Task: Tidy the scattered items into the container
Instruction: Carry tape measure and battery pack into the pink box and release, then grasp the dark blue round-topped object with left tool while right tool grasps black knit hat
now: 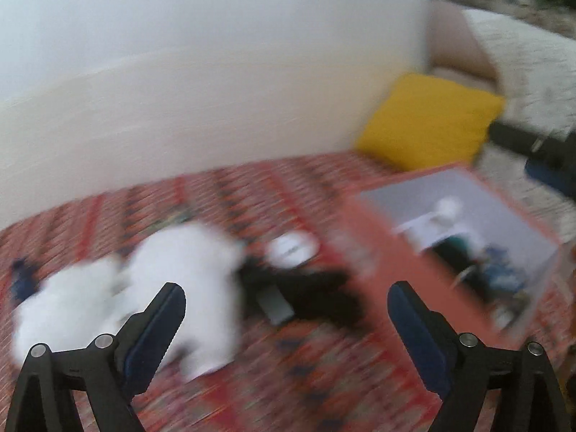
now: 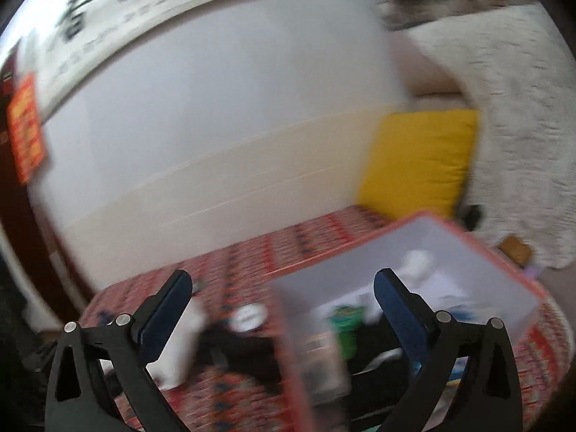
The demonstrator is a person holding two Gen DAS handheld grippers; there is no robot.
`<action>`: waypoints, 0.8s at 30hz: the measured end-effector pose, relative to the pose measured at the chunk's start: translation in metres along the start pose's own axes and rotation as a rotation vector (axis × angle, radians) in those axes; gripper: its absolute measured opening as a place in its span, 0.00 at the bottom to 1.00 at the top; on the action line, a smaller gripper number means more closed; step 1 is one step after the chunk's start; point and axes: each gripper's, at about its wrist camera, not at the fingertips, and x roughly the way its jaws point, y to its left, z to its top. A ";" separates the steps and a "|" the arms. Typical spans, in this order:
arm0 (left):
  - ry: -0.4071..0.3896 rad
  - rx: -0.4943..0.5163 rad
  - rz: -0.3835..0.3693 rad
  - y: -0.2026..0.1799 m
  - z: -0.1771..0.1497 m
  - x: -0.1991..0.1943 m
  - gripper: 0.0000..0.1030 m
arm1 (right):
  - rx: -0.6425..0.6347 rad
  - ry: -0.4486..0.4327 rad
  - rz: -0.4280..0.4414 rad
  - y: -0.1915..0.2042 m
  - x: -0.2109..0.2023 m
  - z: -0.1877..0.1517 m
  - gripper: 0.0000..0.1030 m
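Note:
Both views are motion-blurred. An orange-rimmed box (image 1: pixel 424 270) with a pale grey inside stands on the red patterned mat, holding several small items; it is also in the right wrist view as the box (image 2: pixel 468 248). A white fluffy item (image 1: pixel 162 288) lies on the mat at the left, just beyond my left gripper (image 1: pixel 286 297), which is open and empty. A black item (image 1: pixel 309 295) and a small white round item (image 1: pixel 291 248) lie between it and the box. My right gripper (image 2: pixel 282 288) is open and empty above the box's near left corner. A white item (image 2: pixel 183 342) sits behind its left finger.
A yellow cushion (image 1: pixel 428 122) leans at the wall corner behind the box, seen too as the cushion (image 2: pixel 417 162). A pale shaggy throw (image 2: pixel 504 108) covers furniture at the right. The red patterned mat (image 1: pixel 234 194) spreads to the white wall. A small dark blue item (image 1: pixel 21 277) lies far left.

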 end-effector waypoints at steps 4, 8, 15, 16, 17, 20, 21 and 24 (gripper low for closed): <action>0.057 -0.027 0.131 0.067 -0.050 -0.009 0.92 | -0.083 0.122 0.133 0.067 0.035 -0.030 1.00; 0.123 -0.093 0.211 0.131 -0.094 -0.007 0.92 | -0.253 0.268 0.105 0.124 0.083 -0.079 1.00; 0.132 -0.345 0.223 0.239 -0.095 0.005 0.92 | -0.439 0.400 -0.018 0.139 0.155 -0.132 1.00; 0.132 -0.397 0.227 0.259 -0.085 0.014 0.92 | -0.456 0.409 -0.029 0.136 0.163 -0.136 1.00; 0.138 -0.436 0.234 0.274 -0.075 0.022 0.92 | -0.472 0.419 -0.040 0.133 0.171 -0.139 0.99; 0.150 -0.502 0.259 0.314 -0.047 0.057 0.92 | -0.522 0.447 -0.074 0.124 0.195 -0.149 0.99; 0.155 -0.511 0.270 0.326 -0.038 0.071 0.92 | -0.538 0.456 -0.085 0.121 0.203 -0.152 0.99; 0.198 -0.532 0.297 0.355 -0.017 0.121 0.92 | -0.588 0.484 -0.119 0.113 0.227 -0.162 0.99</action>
